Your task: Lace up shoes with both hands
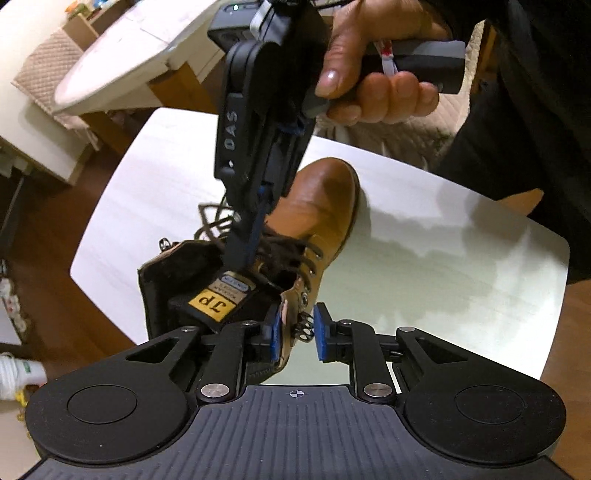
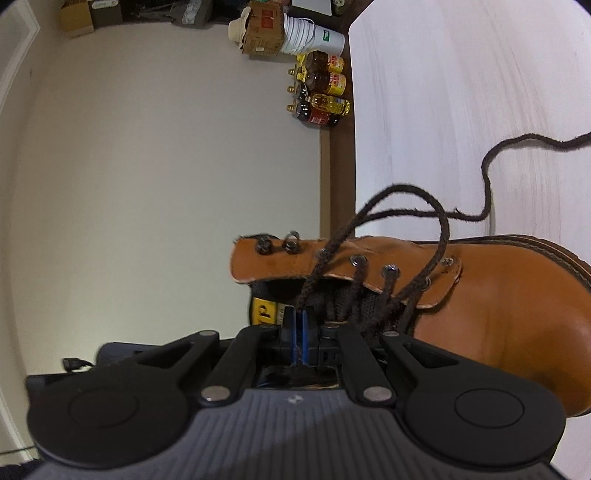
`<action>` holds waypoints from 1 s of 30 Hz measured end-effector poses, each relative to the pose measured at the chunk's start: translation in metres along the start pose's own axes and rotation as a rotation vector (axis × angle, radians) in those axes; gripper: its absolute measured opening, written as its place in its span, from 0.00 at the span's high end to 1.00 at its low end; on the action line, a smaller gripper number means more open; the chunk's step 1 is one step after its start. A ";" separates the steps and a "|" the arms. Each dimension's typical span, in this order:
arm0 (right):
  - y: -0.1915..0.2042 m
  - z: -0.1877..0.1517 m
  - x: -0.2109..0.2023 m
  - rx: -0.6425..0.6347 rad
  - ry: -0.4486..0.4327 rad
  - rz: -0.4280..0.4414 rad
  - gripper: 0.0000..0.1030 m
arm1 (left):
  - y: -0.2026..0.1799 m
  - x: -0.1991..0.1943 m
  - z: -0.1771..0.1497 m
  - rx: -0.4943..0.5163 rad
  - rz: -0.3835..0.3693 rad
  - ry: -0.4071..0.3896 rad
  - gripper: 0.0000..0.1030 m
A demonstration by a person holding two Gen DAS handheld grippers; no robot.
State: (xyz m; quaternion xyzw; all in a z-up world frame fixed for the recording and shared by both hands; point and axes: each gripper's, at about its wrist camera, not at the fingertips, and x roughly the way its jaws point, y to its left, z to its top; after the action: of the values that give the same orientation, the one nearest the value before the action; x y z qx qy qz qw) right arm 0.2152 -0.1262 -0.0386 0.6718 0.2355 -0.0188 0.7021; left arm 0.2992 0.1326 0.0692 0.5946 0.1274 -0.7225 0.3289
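A tan leather boot (image 1: 325, 199) (image 2: 498, 314) lies on the white table (image 1: 443, 240) with its toe pointing away. My left gripper (image 1: 297, 332) straddles the boot's upper eyelet flap (image 1: 288, 314). One blue pad is on the inside of the flap, the other against the metal hooks (image 1: 304, 328), and both look pressed on. My right gripper (image 2: 299, 325) (image 1: 242, 262), held by a hand (image 1: 369, 74), is down in the boot opening above the yellow tongue label (image 1: 212, 302). It is shut on the dark brown lace (image 2: 436, 206), which loops up from its pads.
The loose lace end trails across the table (image 2: 461, 92). Bottles (image 2: 325, 92), a cardboard box (image 2: 262, 33) and a white roll stand on the floor by the table edge. A second white table (image 1: 122, 62) and a quilted chair (image 1: 40, 70) lie beyond. A dark sleeve (image 1: 535, 110) fills the right.
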 end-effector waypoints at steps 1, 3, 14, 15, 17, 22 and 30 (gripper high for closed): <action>-0.001 -0.001 0.004 0.006 0.012 0.000 0.96 | 0.000 0.000 0.000 -0.001 0.002 -0.002 0.81; -0.001 -0.003 0.008 0.009 0.028 0.000 0.96 | 0.006 0.000 0.002 -0.004 0.003 -0.005 0.81; 0.005 0.005 -0.003 -0.008 0.082 -0.035 0.96 | 0.002 -0.003 0.001 -0.006 0.023 -0.014 0.81; 0.004 0.007 -0.007 0.008 0.082 -0.026 0.96 | 0.002 -0.003 0.001 -0.009 0.024 -0.013 0.81; 0.000 0.009 -0.011 0.029 0.086 -0.019 0.96 | 0.001 -0.006 -0.001 -0.017 0.025 -0.013 0.81; -0.006 0.010 -0.011 0.061 0.125 -0.007 0.96 | 0.000 -0.006 0.001 -0.015 0.028 -0.007 0.81; 0.003 0.012 -0.007 -0.027 0.149 -0.053 0.96 | 0.000 -0.007 -0.001 -0.024 0.035 -0.010 0.81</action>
State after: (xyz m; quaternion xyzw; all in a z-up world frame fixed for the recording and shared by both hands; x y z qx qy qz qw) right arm 0.2133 -0.1396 -0.0336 0.6554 0.3049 0.0157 0.6908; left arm 0.3008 0.1356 0.0755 0.5891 0.1240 -0.7181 0.3492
